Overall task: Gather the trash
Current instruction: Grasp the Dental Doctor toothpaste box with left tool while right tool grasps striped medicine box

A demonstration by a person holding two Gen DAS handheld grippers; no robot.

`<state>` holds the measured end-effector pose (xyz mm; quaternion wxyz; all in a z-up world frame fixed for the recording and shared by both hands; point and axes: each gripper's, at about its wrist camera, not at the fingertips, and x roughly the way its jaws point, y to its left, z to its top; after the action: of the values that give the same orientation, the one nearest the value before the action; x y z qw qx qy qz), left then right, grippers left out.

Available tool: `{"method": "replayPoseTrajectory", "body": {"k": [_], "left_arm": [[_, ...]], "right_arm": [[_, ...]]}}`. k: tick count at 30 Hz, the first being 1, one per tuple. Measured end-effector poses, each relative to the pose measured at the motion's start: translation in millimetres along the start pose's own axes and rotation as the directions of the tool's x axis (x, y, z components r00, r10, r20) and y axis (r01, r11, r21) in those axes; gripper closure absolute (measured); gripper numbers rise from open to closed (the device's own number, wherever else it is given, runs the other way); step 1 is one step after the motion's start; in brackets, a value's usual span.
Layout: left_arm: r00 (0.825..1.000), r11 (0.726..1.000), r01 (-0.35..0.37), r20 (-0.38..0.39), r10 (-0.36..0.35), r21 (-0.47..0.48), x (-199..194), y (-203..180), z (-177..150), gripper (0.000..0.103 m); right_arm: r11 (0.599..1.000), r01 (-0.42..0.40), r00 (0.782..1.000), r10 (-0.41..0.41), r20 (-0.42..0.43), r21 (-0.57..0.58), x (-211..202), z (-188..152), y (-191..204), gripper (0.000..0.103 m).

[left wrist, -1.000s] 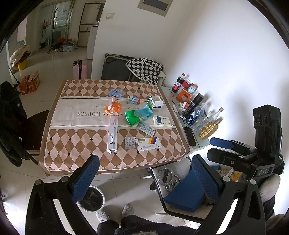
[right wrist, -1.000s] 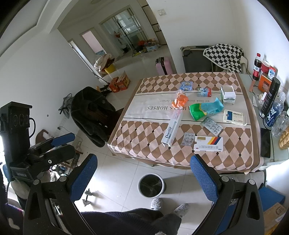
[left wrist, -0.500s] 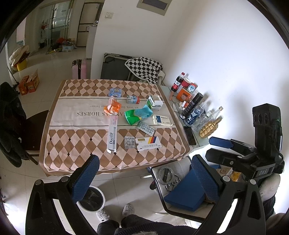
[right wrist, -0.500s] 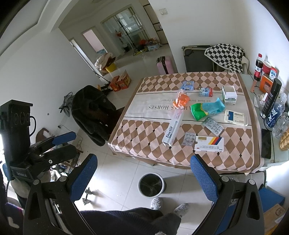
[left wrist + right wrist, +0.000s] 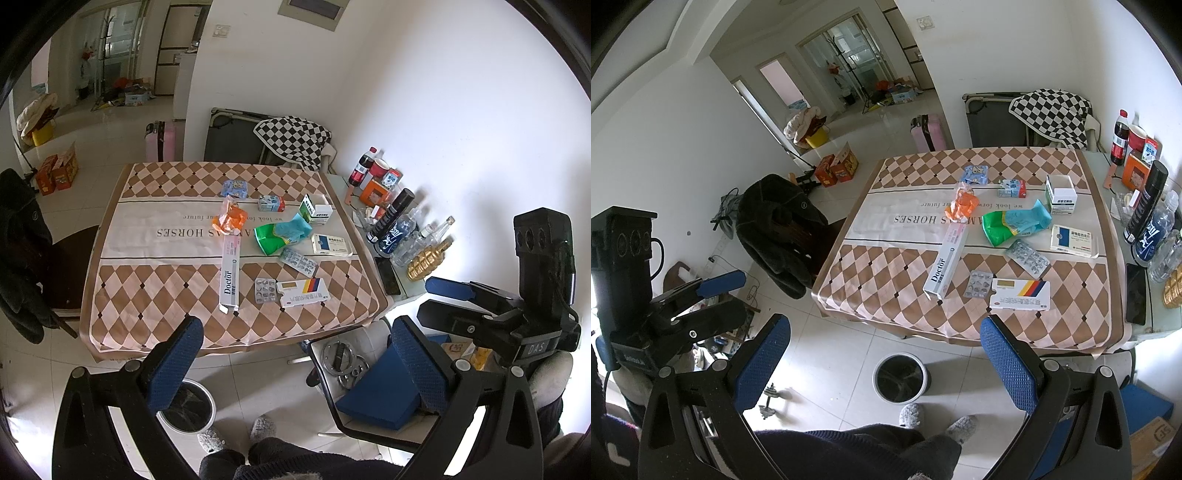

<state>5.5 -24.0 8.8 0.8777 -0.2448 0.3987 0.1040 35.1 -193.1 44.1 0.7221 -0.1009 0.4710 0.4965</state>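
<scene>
A table (image 5: 110,295) stands ahead, with a bin (image 5: 901,378) on the floor before its near edge. On it, a long box (image 5: 946,263) lies lengthwise near the middle; right of that box's near end lie a blister pack (image 5: 977,283) and, touching it, a flat box (image 5: 1021,294). Behind them a bag (image 5: 1012,226) lies mid-table. Bottles (image 5: 1147,206) stand beyond the table's right edge.

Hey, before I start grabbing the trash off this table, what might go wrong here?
1. The blister packs lie flat on the tablecloth, so a claw might pinch and drag the cloth instead.
2. The bin sits on the floor near your slippers; dropped pieces may miss it.
3. The bottles crowd the table's right edge; a wide swing by the right claw could topple them.
</scene>
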Motion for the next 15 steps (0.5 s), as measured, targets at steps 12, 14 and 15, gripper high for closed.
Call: {"method": "replayPoseTrajectory", "body": {"k": [12, 14, 15], "left_arm": [[0.958, 0.955, -0.288, 0.013, 0.288, 0.064, 52.5, 15.9, 15.3, 0.000], [0.939, 0.937, -0.341, -0.015, 0.343, 0.076, 82.0, 30.2, 17.5, 0.000], [0.935, 0.933, -0.350, -0.029, 0.353, 0.076, 97.8, 37.5, 17.9, 0.000]], "right_arm": [[0.946, 0.189, 0.977, -0.208, 0.046, 0.262, 17.7, -10.8, -33.2, 0.000], [0.887, 0.236, 0.964, -0.265, 0.020, 0.398, 29.4, -15.7, -58.9, 0.000], [0.860, 0.248, 0.959, -0.282, 0.011, 0.445, 36.3, -17.3, -70.6, 0.000]]}}
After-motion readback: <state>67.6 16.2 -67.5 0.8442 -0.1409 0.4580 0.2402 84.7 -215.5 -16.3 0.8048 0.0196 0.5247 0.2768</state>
